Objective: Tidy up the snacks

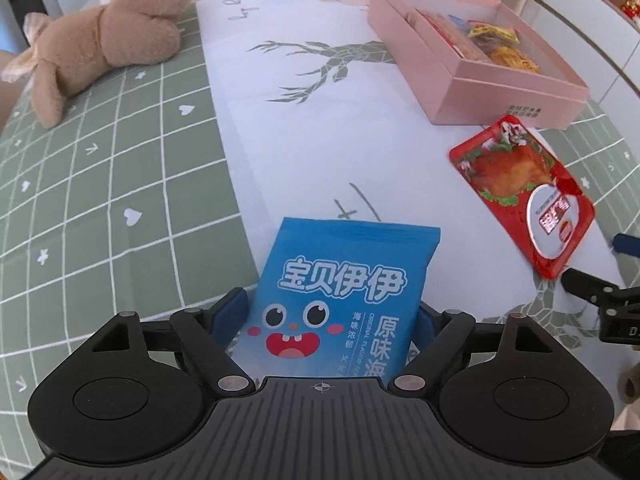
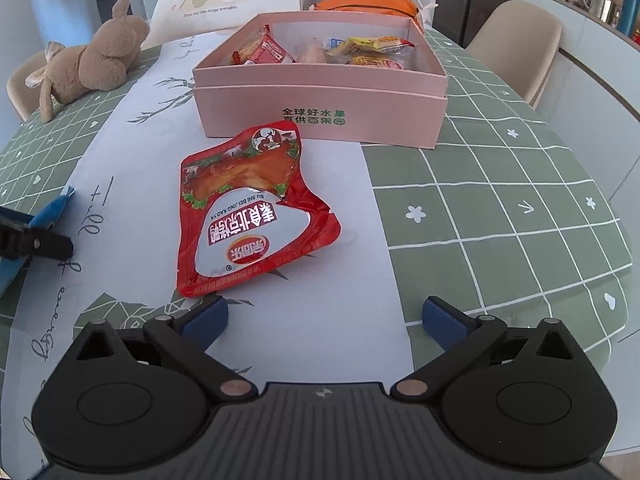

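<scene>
My left gripper (image 1: 326,314) is shut on a blue seaweed snack packet (image 1: 340,292), which stands up between the blue pads above the table. A red roast-duck packet (image 2: 250,208) lies flat on the white runner, just ahead and left of my right gripper (image 2: 324,318), which is open and empty. The same red packet shows at the right of the left wrist view (image 1: 520,188). A pink box (image 2: 320,112) holding several snacks stands behind the red packet; it also shows in the left wrist view (image 1: 500,92).
A brown plush rabbit (image 2: 92,60) lies at the far left on the green checked tablecloth (image 2: 500,200). An orange packet (image 2: 368,4) sits behind the box. A beige chair (image 2: 520,44) stands at the far right. My left gripper with the blue packet shows at the left edge (image 2: 24,240).
</scene>
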